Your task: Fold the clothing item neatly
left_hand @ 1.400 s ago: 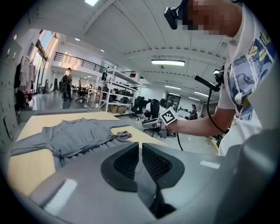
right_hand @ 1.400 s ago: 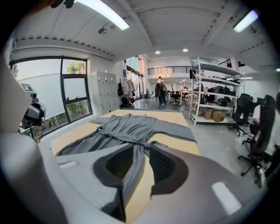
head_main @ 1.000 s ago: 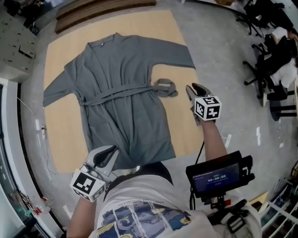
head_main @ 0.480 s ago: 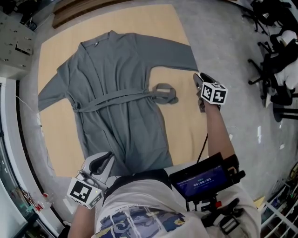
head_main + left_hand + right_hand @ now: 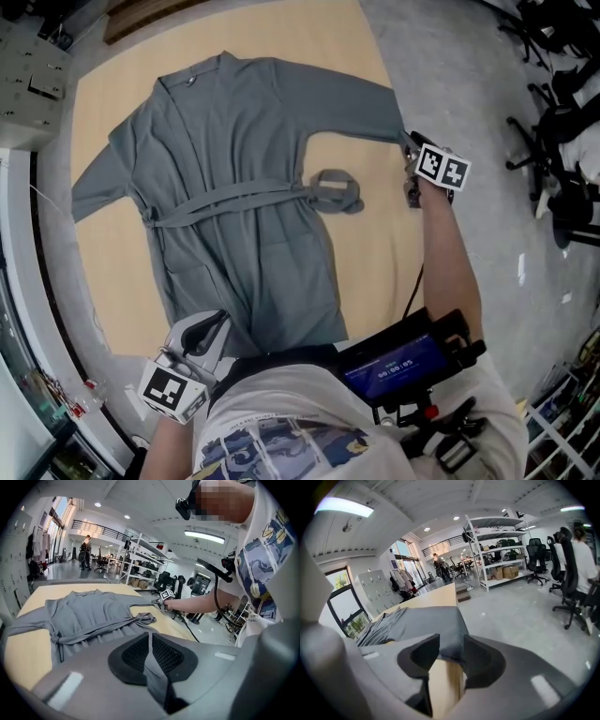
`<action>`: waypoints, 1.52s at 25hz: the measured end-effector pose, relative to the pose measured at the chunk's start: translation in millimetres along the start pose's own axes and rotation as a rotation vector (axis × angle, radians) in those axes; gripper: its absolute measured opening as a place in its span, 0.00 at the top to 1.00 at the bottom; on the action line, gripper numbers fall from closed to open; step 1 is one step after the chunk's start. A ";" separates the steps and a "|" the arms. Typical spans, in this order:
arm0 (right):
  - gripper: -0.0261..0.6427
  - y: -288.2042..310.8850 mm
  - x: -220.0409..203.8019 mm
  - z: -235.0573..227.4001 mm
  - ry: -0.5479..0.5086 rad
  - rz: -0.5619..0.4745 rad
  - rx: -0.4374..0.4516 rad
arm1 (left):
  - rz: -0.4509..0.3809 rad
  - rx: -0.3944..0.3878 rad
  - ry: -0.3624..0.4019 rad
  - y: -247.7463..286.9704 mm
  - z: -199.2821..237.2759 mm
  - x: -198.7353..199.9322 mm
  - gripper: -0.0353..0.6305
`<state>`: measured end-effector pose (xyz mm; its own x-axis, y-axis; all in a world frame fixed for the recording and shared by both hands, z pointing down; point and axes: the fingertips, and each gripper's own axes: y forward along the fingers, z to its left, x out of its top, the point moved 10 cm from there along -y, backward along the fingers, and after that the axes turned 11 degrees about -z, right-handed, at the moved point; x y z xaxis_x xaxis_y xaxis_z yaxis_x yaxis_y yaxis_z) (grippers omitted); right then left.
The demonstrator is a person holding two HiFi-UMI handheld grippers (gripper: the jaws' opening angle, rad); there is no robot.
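Grey robe (image 5: 244,187): laid flat, front up, on board (image 5: 375,253), belt (image 5: 234,195) tied.

Right gripper (image 5: 410,142): shifted within the last second from beside the belt end out to the sleeve cuff (image 5: 392,112). Jaws just opened wider, now straddling the cuff edge, pads not yet pressing.

Left gripper (image 5: 217,323): clenched on the hem (image 5: 152,667), as before.

Reads as set-up for folding the sleeve inward. Close on the cuff before lifting. Keep the hem pinned to prevent drag.
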<state>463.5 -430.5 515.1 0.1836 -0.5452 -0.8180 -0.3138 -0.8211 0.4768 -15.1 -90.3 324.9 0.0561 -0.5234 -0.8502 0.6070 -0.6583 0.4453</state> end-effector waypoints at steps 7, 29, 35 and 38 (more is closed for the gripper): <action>0.74 15.4 -5.5 -19.8 0.143 0.037 0.032 | 0.013 -0.002 -0.020 5.8 1.7 -1.7 0.90; 0.93 17.7 10.3 -6.0 -0.007 0.084 -0.012 | -0.003 0.032 -0.088 0.1 6.7 -15.1 0.90; 0.93 14.0 25.5 8.0 -0.022 0.044 -0.014 | -0.019 0.039 -0.093 -5.1 6.1 -15.4 0.90; 0.93 13.3 33.1 18.3 -0.008 0.019 0.006 | -0.030 0.044 -0.096 -9.6 8.2 -19.5 0.90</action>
<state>448.3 -456.3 488.5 0.1703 -0.5591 -0.8114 -0.3229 -0.8097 0.4901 -28.6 -78.2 339.5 -0.0390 -0.5506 -0.8338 0.5717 -0.6967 0.4333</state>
